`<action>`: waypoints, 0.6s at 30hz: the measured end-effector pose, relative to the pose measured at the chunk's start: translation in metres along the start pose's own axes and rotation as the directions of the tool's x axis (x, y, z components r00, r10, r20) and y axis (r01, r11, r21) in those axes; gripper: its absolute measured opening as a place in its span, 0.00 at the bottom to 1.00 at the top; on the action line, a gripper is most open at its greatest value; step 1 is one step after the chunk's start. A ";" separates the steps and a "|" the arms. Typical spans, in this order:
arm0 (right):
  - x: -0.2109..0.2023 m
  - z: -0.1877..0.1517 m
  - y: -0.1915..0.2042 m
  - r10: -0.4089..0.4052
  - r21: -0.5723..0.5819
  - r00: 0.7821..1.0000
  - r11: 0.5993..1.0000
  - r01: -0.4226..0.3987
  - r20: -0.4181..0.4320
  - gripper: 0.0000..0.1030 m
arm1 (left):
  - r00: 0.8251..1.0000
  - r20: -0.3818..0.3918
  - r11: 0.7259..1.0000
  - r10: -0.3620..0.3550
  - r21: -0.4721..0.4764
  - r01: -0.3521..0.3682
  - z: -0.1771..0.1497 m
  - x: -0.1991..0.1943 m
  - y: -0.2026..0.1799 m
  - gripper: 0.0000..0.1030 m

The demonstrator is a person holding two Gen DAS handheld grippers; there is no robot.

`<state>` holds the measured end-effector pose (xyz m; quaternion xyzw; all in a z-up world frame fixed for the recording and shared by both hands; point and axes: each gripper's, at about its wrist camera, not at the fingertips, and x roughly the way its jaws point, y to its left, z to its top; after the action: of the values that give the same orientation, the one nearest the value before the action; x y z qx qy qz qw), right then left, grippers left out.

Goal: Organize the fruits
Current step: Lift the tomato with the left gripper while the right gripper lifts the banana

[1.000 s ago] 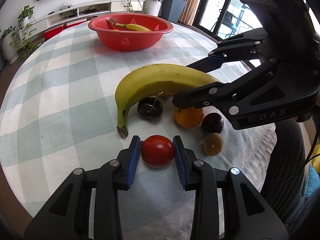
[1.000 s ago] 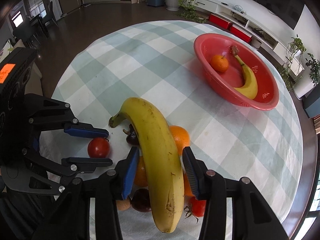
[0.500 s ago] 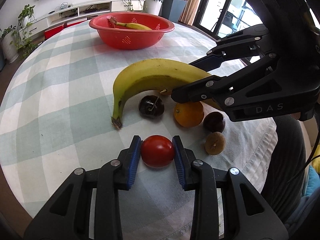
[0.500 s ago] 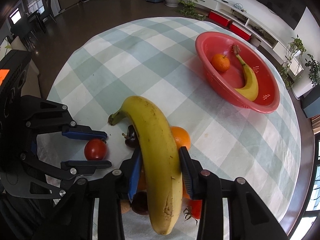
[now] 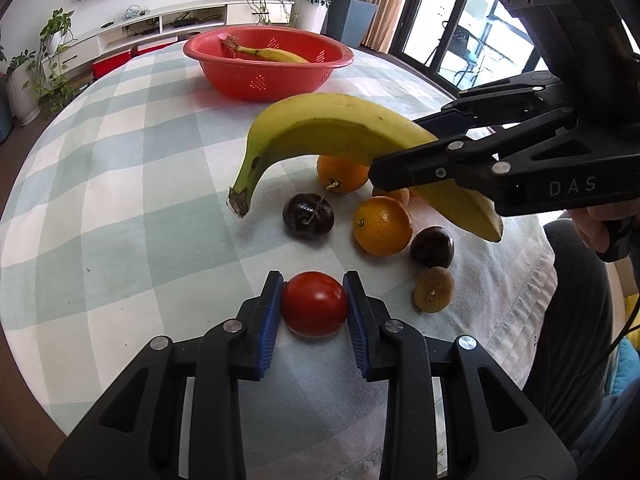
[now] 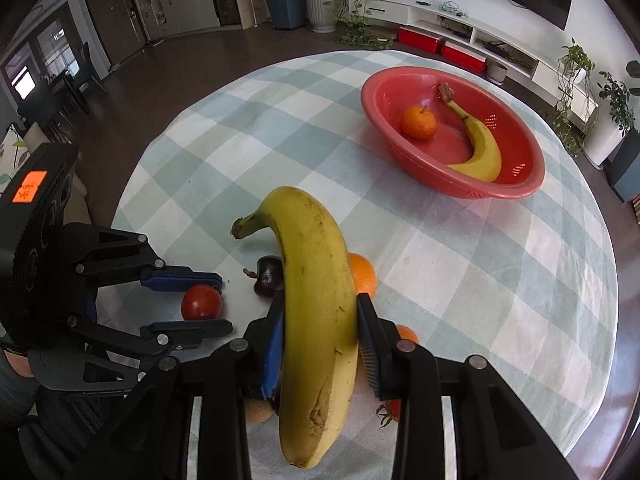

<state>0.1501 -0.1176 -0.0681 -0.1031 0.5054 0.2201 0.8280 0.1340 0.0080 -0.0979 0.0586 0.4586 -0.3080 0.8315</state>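
Observation:
A red tomato (image 5: 314,304) rests on the checked tablecloth (image 5: 120,200) with my left gripper (image 5: 314,300) shut on it, a blue pad pressed against each side. My right gripper (image 6: 320,332) is shut on the middle of a large yellow banana (image 6: 312,280). The banana hangs above the other fruit with its stem end (image 5: 240,204) just above the cloth. The left wrist view shows that gripper (image 5: 396,146) reaching in from the right. In the right wrist view the left gripper (image 6: 212,302) and tomato (image 6: 202,302) are at the left. The red bowl (image 5: 256,80) stands at the far side.
The bowl (image 6: 496,192) holds a banana (image 6: 480,148) and an orange (image 6: 418,122). Under the held banana lie oranges (image 5: 382,226), two dark round fruits (image 5: 308,214) and a brown one (image 5: 434,290). A person's hand (image 5: 608,224) and leg are at the table's right edge.
My right gripper closed onto the banana and raised it off the cloth, its stem end swinging up and left. The left gripper stayed around the tomato and tightened slightly.

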 end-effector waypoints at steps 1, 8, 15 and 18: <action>-0.003 -0.001 -0.002 0.005 0.011 1.000 1.000 -0.005 0.010 0.35 | 1.000 0.001 1.000 0.000 -0.001 0.000 0.000 0.000 0.000 0.28; -0.014 -0.009 -0.015 0.028 0.084 0.997 0.996 -0.034 0.069 0.35 | 1.000 0.016 1.000 -0.005 -0.010 0.005 -0.001 -0.005 0.002 0.28; -0.025 -0.020 -0.031 0.012 0.149 0.992 0.988 -0.031 0.128 0.35 | 0.999 0.045 0.999 -0.031 -0.041 0.033 0.001 -0.012 0.006 0.28; -0.034 -0.022 -0.040 0.010 0.177 0.988 0.984 -0.038 0.156 0.35 | 0.996 0.064 0.996 -0.056 -0.066 0.060 0.003 -0.017 0.010 0.28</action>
<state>0.1382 -0.1699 -0.0509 -0.0046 0.4585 0.1910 0.8679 0.1349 0.0226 -0.0845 0.0074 0.4441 -0.3179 0.8376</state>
